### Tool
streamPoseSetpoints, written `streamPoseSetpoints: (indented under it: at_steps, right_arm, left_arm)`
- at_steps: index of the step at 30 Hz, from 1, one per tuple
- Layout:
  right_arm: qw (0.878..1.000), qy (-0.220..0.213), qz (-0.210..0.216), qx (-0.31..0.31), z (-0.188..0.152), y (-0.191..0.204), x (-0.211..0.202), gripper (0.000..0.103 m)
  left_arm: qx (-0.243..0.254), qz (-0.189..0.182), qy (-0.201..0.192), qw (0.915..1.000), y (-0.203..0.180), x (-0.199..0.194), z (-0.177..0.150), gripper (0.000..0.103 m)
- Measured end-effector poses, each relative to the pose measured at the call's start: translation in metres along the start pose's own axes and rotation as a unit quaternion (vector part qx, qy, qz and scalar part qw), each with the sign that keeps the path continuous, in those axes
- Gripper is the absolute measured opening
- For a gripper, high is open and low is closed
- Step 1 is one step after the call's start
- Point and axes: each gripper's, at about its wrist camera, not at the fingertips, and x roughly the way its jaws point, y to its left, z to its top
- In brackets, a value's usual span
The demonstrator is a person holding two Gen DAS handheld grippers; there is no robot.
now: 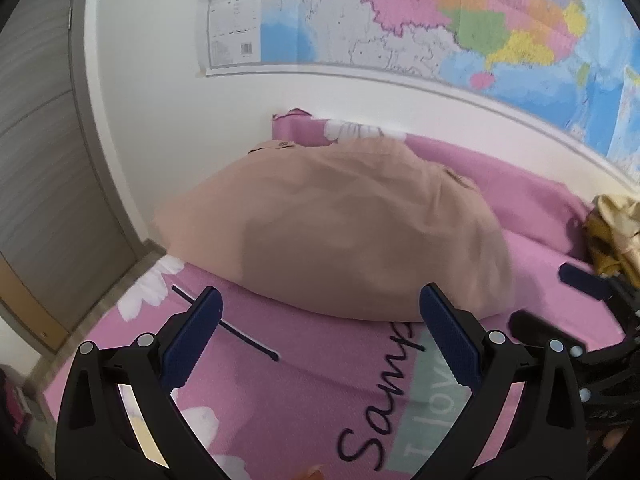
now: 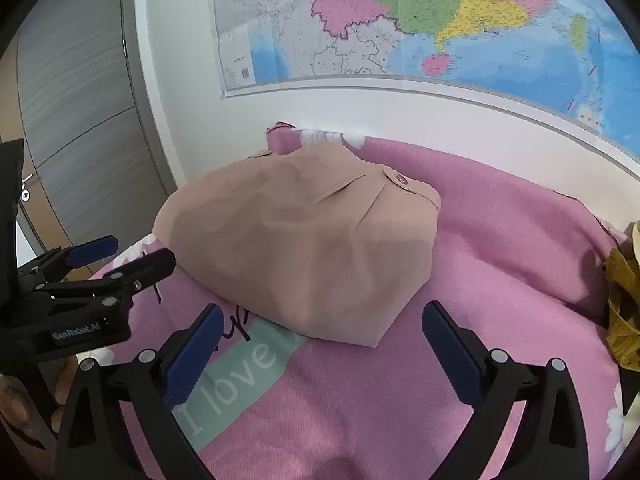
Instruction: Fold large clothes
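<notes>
A: How far along are you?
B: Your tan garment sits folded into a compact bundle mid-frame on the pink bedspread; folding looks done.
A: And your grippers?
B: Left gripper and right gripper both gape, empty.

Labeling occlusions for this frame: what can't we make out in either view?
- Yellow cloth: cut off by the right edge in both views.
- Beige garment: folded bundle hides its type and underside; blurred in the left view.
- Blanket lettering: partly covered by the garment and the fingers.
</notes>
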Motion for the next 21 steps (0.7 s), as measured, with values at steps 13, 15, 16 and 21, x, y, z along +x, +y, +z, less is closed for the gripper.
streamPoseSetpoints:
  at_steps: [13,15,16,21]
  right_arm:
    - [1.000,-0.006,-0.005,0.017,-0.016,0.007,-0.017,0.097]
    - [1.000,-0.007,-0.003,0.017,-0.018,0.009,-0.021,0.097]
    - [1.000,-0.007,-0.002,0.016,-0.019,0.011,-0.023,0.097]
    - [1.000,-0.011,0.002,0.010,-0.026,0.018,-0.031,0.097]
  left_arm:
    - [-0.013,0.031,-0.001,0.9994,0.001,-0.018,-0.011,0.098]
    - [-0.012,0.034,-0.002,0.9993,0.000,-0.022,-0.013,0.098]
    - [-0.011,0.036,-0.003,0.9993,-0.001,-0.024,-0.014,0.098]
    - [0.004,0.047,-0.018,0.9987,-0.007,-0.036,-0.015,0.098]
